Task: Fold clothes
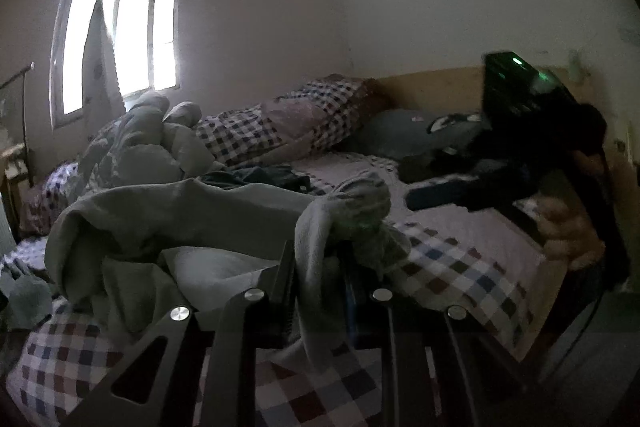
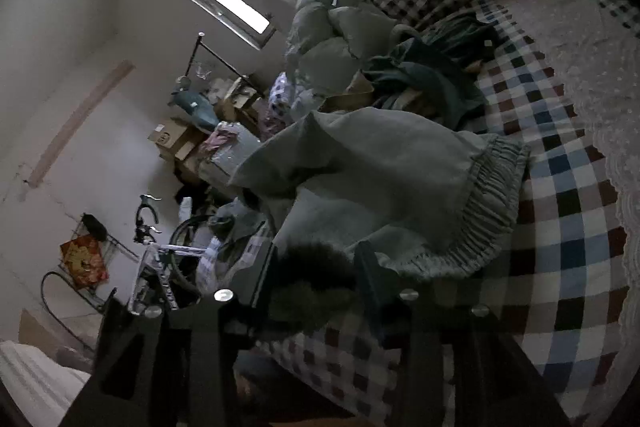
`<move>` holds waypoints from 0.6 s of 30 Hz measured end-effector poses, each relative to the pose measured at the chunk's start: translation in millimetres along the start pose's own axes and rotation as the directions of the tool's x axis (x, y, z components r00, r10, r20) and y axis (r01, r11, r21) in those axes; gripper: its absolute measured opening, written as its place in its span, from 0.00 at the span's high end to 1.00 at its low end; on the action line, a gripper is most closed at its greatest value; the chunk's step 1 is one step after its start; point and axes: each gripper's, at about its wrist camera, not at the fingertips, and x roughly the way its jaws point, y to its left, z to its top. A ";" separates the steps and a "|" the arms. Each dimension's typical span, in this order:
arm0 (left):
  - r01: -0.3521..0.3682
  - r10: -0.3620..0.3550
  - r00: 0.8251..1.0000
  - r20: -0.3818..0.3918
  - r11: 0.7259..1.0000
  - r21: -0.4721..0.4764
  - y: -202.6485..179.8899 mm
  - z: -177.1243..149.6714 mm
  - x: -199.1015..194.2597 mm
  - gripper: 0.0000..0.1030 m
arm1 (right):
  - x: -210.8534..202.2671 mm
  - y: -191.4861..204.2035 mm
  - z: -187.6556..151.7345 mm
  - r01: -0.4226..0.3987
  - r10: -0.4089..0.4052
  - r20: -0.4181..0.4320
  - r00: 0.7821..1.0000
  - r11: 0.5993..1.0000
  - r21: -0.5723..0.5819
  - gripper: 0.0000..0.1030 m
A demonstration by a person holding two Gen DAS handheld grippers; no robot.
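Observation:
A grey-green garment (image 1: 180,211) with a gathered elastic waistband (image 2: 492,195) lies crumpled on the checked bed. In the left wrist view my left gripper (image 1: 316,263) is shut on a hanging fold of it, and the cloth drapes down between the two fingers. My right gripper (image 2: 318,267) is open at the garment's near edge. Its fingers (image 2: 370,271) stand apart, with a dark, shadowed bit of cloth in the gap, not pinched. The right gripper also shows as a blurred black shape (image 1: 448,195) at the right of the left wrist view, held by a hand (image 1: 568,227).
A checked bedspread (image 2: 560,211) covers the bed. A pile of dark clothes (image 2: 424,75) and a puffy grey duvet (image 1: 140,147) lie behind the garment, with checked pillows (image 1: 280,123) by the wall. Left of the bed stand a bicycle (image 2: 160,251) and cardboard boxes (image 2: 176,139).

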 end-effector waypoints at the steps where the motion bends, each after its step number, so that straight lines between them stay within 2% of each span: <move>1: 0.008 -0.008 1.000 0.000 1.000 -0.017 4.1 1.4 -0.1 0.81 | -2.2 -0.5 -0.4 -0.006 0.006 0.001 1.000 1.000 -0.002 0.57; 5: 0.041 -0.040 0.999 0.003 0.995 -0.091 22.4 6.5 -0.8 0.81 | -12.0 13.8 -4.3 -0.036 0.036 0.005 0.999 0.995 -0.097 0.57; 9: 0.088 -0.088 0.996 0.005 0.984 -0.156 41.3 10.5 0.2 0.81 | -5.2 42.0 -14.1 -0.045 0.044 -0.008 0.999 0.973 -0.226 0.57; 14: 0.167 -0.170 0.985 0.006 0.959 -0.228 66.2 10.6 -0.6 0.81 | 21.5 61.8 -24.2 0.016 -0.033 -0.046 0.998 0.941 -0.338 0.57; 18: 0.219 -0.224 0.975 0.007 0.944 -0.248 82.4 9.5 -5.6 0.81 | 41.5 65.5 -26.1 0.010 -0.037 -0.067 0.997 0.930 -0.367 0.57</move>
